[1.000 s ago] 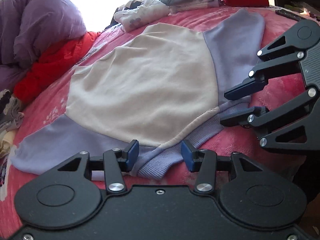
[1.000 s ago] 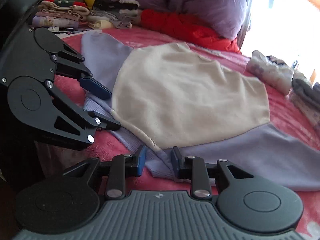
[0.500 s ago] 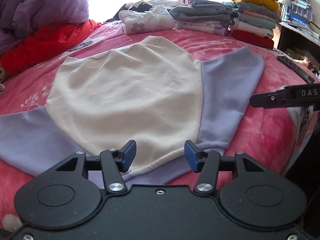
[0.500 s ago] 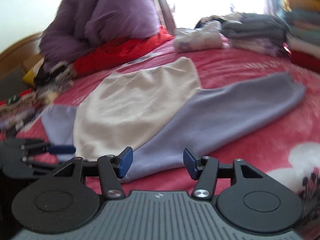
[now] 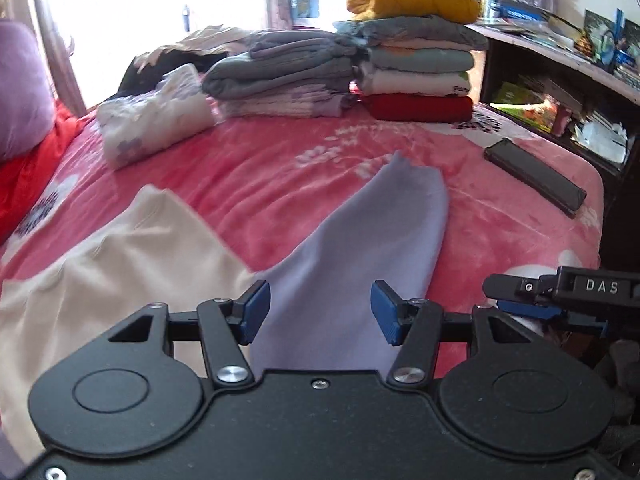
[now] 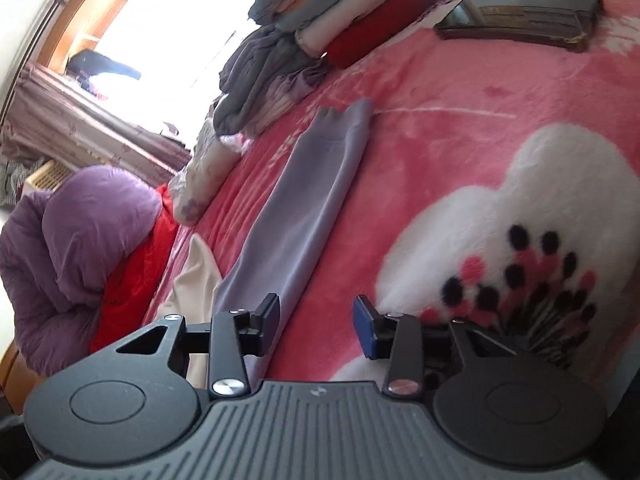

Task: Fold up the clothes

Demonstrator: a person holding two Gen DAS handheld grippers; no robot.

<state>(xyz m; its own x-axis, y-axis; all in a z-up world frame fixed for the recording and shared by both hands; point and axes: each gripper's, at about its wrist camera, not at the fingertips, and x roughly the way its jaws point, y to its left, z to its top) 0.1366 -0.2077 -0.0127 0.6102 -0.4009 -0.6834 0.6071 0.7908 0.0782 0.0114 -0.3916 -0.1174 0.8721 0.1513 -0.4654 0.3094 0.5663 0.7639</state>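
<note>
A sweatshirt lies flat on the pink blanket (image 5: 280, 168), with a cream body (image 5: 120, 264) and lilac sleeves. My left gripper (image 5: 320, 312) hovers open over the near end of the right sleeve (image 5: 368, 232); the cloth shows through the gap and neither pad touches it. My right gripper (image 6: 316, 326) is rolled on its side beside the same sleeve (image 6: 304, 208). Its jaws are closing over bare blanket, and the sleeve's edge runs past one finger without being pinched. It also shows edge-on at the right as the right gripper (image 5: 500, 298).
Stacks of folded clothes (image 5: 416, 60) and a grey pile (image 5: 280, 68) line the far edge, next to a floral folded garment (image 5: 156, 116). A black case (image 5: 536, 176) lies near the bed's right edge by a shelf (image 5: 560, 100). Purple duvet (image 6: 80, 248) and red garment (image 6: 136, 280) fill the other end.
Both grippers left the sweatshirt's ribbed hem and swung over to its right sleeve. The left jaws stand wider. The right gripper rolled onto its side, and its jaws widened, then narrowed.
</note>
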